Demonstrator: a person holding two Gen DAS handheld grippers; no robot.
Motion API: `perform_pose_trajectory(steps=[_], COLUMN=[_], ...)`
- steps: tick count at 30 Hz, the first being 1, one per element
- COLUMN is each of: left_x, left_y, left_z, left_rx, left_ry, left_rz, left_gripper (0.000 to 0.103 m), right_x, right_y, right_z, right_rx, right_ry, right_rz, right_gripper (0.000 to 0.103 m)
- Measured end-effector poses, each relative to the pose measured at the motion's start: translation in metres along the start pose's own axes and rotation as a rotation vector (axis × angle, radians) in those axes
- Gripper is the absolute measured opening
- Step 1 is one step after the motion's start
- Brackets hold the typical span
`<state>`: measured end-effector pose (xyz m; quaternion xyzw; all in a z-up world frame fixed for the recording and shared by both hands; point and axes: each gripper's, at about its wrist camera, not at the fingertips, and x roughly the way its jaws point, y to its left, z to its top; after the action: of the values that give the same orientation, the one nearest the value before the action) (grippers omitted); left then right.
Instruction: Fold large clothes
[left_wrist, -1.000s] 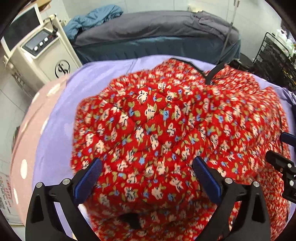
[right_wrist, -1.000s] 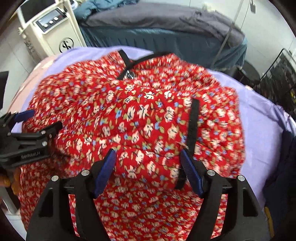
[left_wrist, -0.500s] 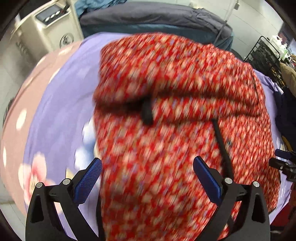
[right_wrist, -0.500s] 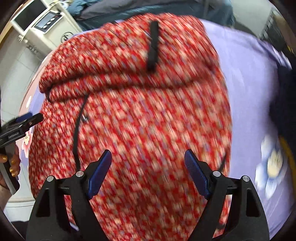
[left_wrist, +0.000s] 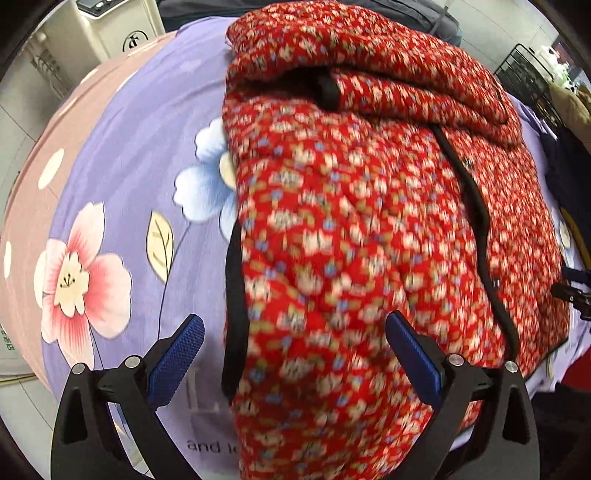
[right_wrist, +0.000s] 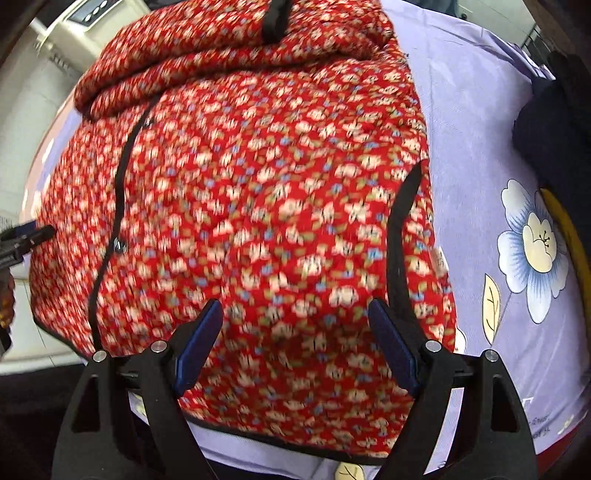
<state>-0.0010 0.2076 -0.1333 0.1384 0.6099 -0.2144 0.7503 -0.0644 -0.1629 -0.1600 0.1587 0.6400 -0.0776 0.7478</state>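
Observation:
A red quilted floral garment with black trim (left_wrist: 369, 221) lies on a lilac flowered sheet (left_wrist: 122, 155), its far part folded over into a thick roll (left_wrist: 369, 62). It also fills the right wrist view (right_wrist: 251, 206). My left gripper (left_wrist: 293, 343) is open and empty, hovering over the garment's near left edge. My right gripper (right_wrist: 295, 332) is open and empty above the garment's near hem. Each gripper's tip shows at the edge of the other's view (left_wrist: 570, 293) (right_wrist: 26, 240).
A beige machine (left_wrist: 118, 26) stands beyond the bed at the far left. A dark garment (right_wrist: 554, 122) lies at the bed's right side. A black wire rack (left_wrist: 524, 77) stands at the far right.
Both grippers have pulled back toward the near edge of the bed. The garment's far part now lies folded over, and more of the flowered sheet shows.

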Motion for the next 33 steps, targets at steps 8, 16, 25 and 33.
perform_pose_trajectory(steps=[8, 16, 25, 33], left_x=[-0.01, -0.034, -0.007, -0.006], left_y=[0.046, 0.084, 0.107, 0.087], left_z=[-0.054, -0.067, -0.087, -0.096], left_rx=[-0.024, -0.064, -0.182, -0.116], left_ry=[0.006, -0.03, 0.066, 0.074], left_rz=[-0.021, -0.115, -0.271, -0.269], left_gripper=[0.097, 0.095, 0.096, 0.096], right_x=[-0.018, -0.05, -0.028, -0.029], right_y=[-0.022, -0.095, -0.132, -0.162], right_z=[-0.067, -0.081, -0.116, -0.151], right_rx=[0.025, 0.217, 0.269, 0.322], right_ry=[-0.005, -0.061, 0.053, 0.059], right_rz=[0.036, 0.086, 0.141, 0.195], right_gripper=[0.081, 0.081, 0.081, 0.087])
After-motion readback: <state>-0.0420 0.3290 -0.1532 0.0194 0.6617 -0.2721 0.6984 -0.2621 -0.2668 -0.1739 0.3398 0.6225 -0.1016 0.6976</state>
